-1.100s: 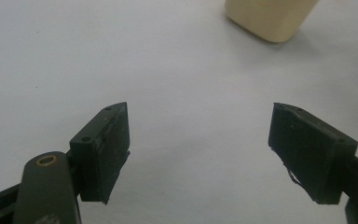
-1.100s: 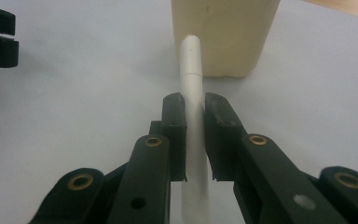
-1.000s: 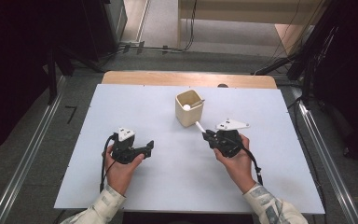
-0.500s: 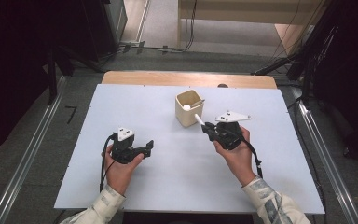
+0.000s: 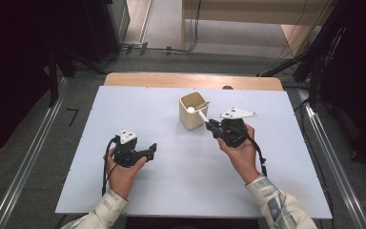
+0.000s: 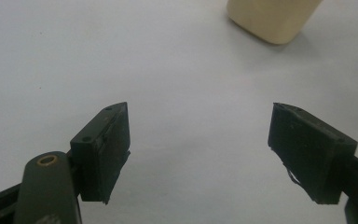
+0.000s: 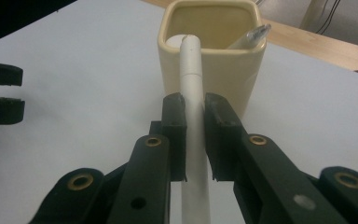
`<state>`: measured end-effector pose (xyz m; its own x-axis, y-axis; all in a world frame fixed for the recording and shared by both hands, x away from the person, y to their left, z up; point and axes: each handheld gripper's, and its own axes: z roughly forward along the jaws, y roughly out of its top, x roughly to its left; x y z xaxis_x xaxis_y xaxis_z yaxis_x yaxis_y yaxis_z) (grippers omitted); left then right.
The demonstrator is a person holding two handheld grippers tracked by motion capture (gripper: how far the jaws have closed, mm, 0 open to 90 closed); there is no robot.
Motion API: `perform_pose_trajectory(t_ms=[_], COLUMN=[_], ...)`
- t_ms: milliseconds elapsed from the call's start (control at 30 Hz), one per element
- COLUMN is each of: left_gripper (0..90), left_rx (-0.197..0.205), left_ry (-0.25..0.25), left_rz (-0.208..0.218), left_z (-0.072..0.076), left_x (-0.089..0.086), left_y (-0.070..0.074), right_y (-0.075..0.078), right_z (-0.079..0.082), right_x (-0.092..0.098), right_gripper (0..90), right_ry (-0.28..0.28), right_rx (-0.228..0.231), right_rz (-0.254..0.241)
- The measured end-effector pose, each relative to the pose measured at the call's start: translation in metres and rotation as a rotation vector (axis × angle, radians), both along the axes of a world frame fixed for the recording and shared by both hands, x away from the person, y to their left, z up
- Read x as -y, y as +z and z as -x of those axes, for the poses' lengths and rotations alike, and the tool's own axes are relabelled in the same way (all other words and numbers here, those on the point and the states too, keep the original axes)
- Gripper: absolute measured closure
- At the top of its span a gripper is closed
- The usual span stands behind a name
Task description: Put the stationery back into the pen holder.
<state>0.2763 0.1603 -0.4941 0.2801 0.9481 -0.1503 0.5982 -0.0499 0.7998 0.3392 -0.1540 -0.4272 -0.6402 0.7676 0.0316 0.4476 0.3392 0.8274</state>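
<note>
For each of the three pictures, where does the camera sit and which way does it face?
High view: above the person's side, facing forward and down on the white table; both forearms, left gripper and right gripper show.
Left gripper view: on the left gripper, along its open jaws over the table toward the cream square cup.
Right gripper view: on the right gripper, jaws shut on a white pen, facing the cup.
All three share the cup.

Two grippers, one cream cup, one white pen, one clear-tipped pen, one table.
</note>
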Motion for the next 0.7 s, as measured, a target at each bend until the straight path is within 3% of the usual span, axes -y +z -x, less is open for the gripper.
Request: perform_pose_trajectory(t_ms=[700], left_gripper=[22.1], left_rx=[0.012], left_ry=[0.002], left_rz=[0.009], left_z=[0.0], left_x=[-0.002], left_y=[0.002], right_y=[0.016], right_z=[-0.022], right_x=[-0.019], right_gripper=[77.0], right_ry=[0.004], right_rx=[0.017], right_rz=[-0.009])
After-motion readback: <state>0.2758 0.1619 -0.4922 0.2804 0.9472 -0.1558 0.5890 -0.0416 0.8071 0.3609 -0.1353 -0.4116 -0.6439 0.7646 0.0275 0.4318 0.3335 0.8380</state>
